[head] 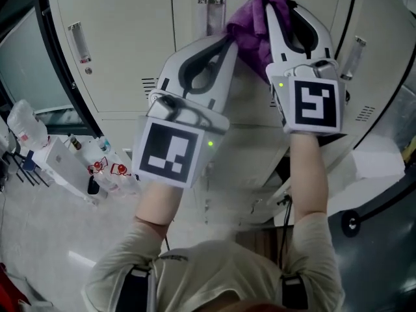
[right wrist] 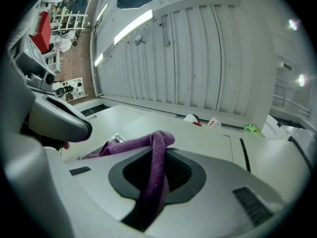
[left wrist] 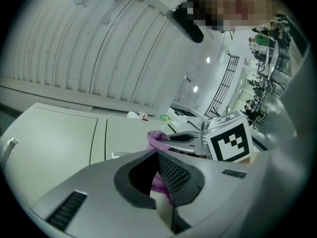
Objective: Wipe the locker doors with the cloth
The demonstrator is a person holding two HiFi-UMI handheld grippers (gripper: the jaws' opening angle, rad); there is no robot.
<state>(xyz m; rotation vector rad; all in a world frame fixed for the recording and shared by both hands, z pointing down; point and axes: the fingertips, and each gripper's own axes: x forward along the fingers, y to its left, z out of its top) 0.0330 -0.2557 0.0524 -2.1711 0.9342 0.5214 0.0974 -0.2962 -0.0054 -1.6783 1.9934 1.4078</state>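
Checking the left gripper [head: 229, 41] first: how do its jaws stand? (Inspector)

Closed down on a fold of the purple cloth [head: 250, 31]. Its own view shows the fabric pinched between the jaws, with no gap on either side. (Assistant)

And the right gripper [head: 279, 8]? (Inspector)

Likewise clamped on the cloth. A twisted strand runs between its jaws and comes out over the tips, where it bunches. (Assistant)

Location of the cloth? (Inspector)

It spans the short gap between the two grippers, held up in front of the pale locker doors [head: 123, 38], just beside a metal handle [head: 210, 12] at a door edge. Whether the fabric presses on the door or sits just off it, I cannot tell. (Assistant)

Position of the grippers relative to each other? (Inspector)

Close together, tips converging on the cloth, with the right one higher in the head view. The left marker cube [head: 168, 151] and the right marker cube [head: 315, 103] both face the head camera. (Assistant)

Anything else to record? (Inspector)

A clear plastic bottle [head: 26, 123] sits low at the left of the head view, well apart from the cloth. (Assistant)
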